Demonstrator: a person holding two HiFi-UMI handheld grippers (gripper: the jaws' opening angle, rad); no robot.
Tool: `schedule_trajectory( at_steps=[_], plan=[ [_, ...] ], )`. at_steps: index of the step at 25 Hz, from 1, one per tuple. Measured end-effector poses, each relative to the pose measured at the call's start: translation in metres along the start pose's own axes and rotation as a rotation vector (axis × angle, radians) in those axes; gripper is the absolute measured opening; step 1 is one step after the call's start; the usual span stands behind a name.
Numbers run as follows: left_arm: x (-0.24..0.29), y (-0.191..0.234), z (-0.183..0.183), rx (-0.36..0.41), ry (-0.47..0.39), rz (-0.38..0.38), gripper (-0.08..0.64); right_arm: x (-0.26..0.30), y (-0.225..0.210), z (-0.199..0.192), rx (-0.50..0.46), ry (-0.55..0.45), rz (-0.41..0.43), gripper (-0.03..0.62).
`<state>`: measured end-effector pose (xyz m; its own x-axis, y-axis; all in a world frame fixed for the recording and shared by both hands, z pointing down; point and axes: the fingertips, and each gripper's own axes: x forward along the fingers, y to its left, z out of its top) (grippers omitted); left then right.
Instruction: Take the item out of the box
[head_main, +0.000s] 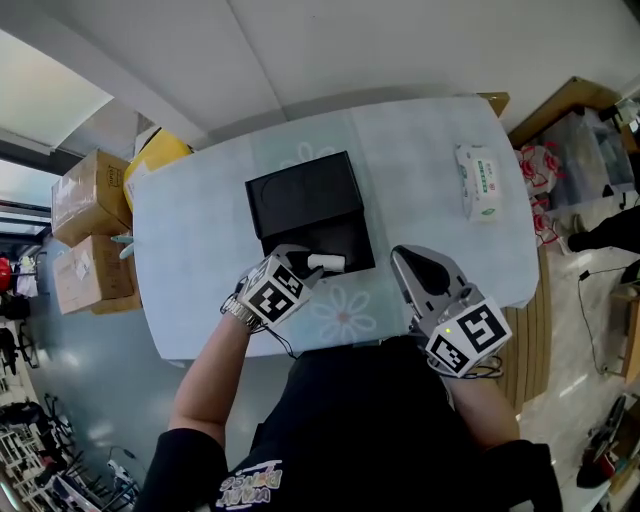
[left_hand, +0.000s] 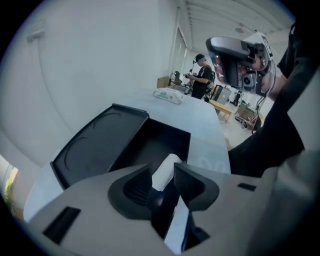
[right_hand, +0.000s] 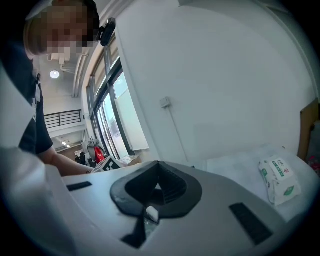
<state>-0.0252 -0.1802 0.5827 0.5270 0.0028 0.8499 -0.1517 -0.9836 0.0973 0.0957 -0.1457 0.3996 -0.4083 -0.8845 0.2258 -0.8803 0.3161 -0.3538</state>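
The pale desk (head_main: 430, 150) stands in a white-walled room. Your left tongs (left_hand: 162, 175) are spread apart around the white roll (left_hand: 167, 166), which lies in the open black box (head_main: 300, 195) toward the desk's near edge. Your right tongs (right_hand: 159, 167) are pressed together and empty, above that near edge. A tissue pack (head_main: 480, 181) lies by the right edge.

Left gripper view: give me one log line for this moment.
left gripper: open, item between jaws | item: lying in box | right gripper: shut, empty
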Motion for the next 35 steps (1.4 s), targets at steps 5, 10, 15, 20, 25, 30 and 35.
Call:
schedule_trajectory(
  at_steps=[5,10,15,20,25,30,35],
  plan=[
    [0.017,0.002,-0.011,0.096,0.074,-0.066,0.141,0.0,-0.006,-0.006,0.02,0.006,-0.046,0.009],
    [0.033,-0.001,-0.024,0.211,0.17,-0.137,0.152,0.003,-0.012,-0.012,0.042,0.015,-0.078,0.009],
    [0.044,0.0,-0.032,0.287,0.221,-0.157,0.167,0.006,-0.014,-0.016,0.058,0.021,-0.094,0.009],
    [0.054,-0.002,-0.032,0.325,0.22,-0.155,0.167,0.008,-0.014,-0.019,0.065,0.023,-0.098,0.009],
    [0.063,-0.002,-0.032,0.397,0.24,-0.148,0.167,0.009,-0.016,-0.023,0.074,0.033,-0.102,0.009],
    [0.073,-0.004,-0.029,0.441,0.252,-0.145,0.167,0.008,-0.017,-0.026,0.091,0.035,-0.11,0.009],
    [0.079,-0.003,-0.028,0.454,0.256,-0.138,0.167,0.005,-0.021,-0.028,0.103,0.035,-0.115,0.009]
  ],
)
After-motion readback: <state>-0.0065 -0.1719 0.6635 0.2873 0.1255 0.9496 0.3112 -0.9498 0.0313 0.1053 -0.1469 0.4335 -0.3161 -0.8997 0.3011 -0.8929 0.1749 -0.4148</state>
